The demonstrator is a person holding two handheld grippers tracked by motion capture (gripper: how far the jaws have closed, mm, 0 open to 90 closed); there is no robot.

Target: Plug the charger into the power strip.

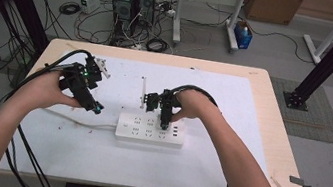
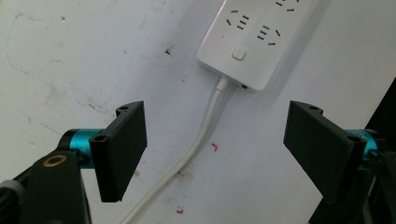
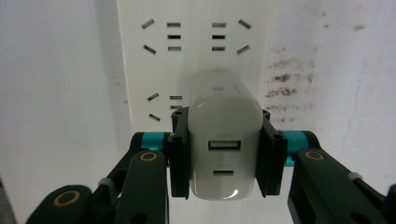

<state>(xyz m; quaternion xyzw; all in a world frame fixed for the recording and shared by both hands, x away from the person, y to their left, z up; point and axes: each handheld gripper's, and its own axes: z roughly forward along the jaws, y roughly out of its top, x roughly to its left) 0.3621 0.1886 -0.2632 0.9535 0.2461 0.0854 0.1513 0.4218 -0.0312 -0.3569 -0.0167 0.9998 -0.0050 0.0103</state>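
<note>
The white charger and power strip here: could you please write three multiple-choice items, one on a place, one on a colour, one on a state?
1. Where is the charger?
A. Flat on the table beside the power strip
B. Between the right gripper's jaws, above the power strip
C. In the left gripper

2. What colour is the power strip?
A. Black
B. Blue
C. White

3. How does the left gripper stand?
A. Open, nothing between its jaws
B. Shut on the cord
C. Shut on the charger

Answers:
1 B, the right gripper clamps both its sides above the sockets.
2 C, its casing is white.
3 A, its jaws stand apart above the cord.
</note>
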